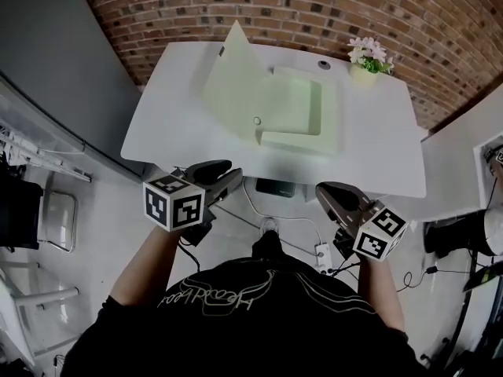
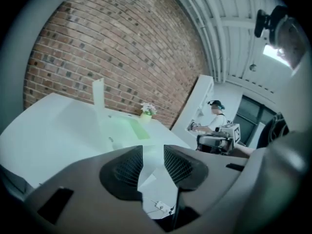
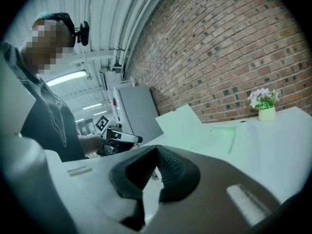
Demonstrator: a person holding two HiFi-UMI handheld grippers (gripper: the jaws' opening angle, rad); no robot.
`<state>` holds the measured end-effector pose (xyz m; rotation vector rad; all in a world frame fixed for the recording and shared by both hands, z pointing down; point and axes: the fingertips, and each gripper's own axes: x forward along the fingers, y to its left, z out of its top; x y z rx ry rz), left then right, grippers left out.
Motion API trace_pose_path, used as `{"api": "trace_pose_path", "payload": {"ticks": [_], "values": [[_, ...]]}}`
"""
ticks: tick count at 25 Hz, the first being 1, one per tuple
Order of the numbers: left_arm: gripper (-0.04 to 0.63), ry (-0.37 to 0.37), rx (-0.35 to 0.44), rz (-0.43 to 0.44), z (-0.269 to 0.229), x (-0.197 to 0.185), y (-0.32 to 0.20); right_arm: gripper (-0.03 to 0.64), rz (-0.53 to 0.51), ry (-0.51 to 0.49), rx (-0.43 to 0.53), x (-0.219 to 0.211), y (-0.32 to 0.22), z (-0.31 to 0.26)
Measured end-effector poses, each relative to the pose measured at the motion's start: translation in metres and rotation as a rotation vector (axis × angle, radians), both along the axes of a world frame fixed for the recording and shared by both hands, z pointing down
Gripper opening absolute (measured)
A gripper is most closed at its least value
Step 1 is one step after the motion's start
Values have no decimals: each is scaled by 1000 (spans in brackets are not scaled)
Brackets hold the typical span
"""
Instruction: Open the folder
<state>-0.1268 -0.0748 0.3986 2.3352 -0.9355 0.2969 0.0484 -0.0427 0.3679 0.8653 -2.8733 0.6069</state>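
A pale green folder [image 1: 295, 108] lies open on the white table [image 1: 377, 155], its cover [image 1: 236, 73] standing up at the left side. The same folder [image 2: 124, 128] [image 3: 219, 133] shows far ahead in both gripper views. Both grippers hover in front of the table's near edge, well clear of the folder. My left gripper [image 1: 228, 173] [image 2: 153, 162] is open, with a clear gap between its pads and nothing in it. The jaws of my right gripper [image 1: 324, 191] [image 3: 157, 152] meet at the tips and hold nothing.
A small pot of flowers [image 1: 368, 60] [image 2: 146, 112] [image 3: 264, 104] stands at the table's far right corner. A brick wall runs behind the table. On the floor below lie a power strip [image 1: 321, 251] and cables. A chair [image 1: 59, 218] stands at the left.
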Motion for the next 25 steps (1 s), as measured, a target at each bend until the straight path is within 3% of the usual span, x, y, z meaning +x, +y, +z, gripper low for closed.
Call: {"api": "trace_pose_path", "payload": {"ticks": [3, 7, 11, 14, 20, 25], "values": [[133, 28, 57, 117, -25, 21, 38, 3, -64, -65, 5, -17, 28, -19], [133, 71, 102, 206, -47, 37, 76, 3, -61, -94, 15, -26, 53, -29], [124, 154, 116, 241, -61, 41, 100, 3, -46, -147, -18, -33, 70, -29], [31, 197, 125, 236, -68, 42, 109, 3, -47, -179, -26, -37, 82, -35], [3, 192, 148, 262, -71, 49, 122, 3, -35, -212, -23, -39, 101, -44], [3, 179, 153, 274, -69, 53, 130, 3, -39, -183, -15, -41, 112, -42]]}}
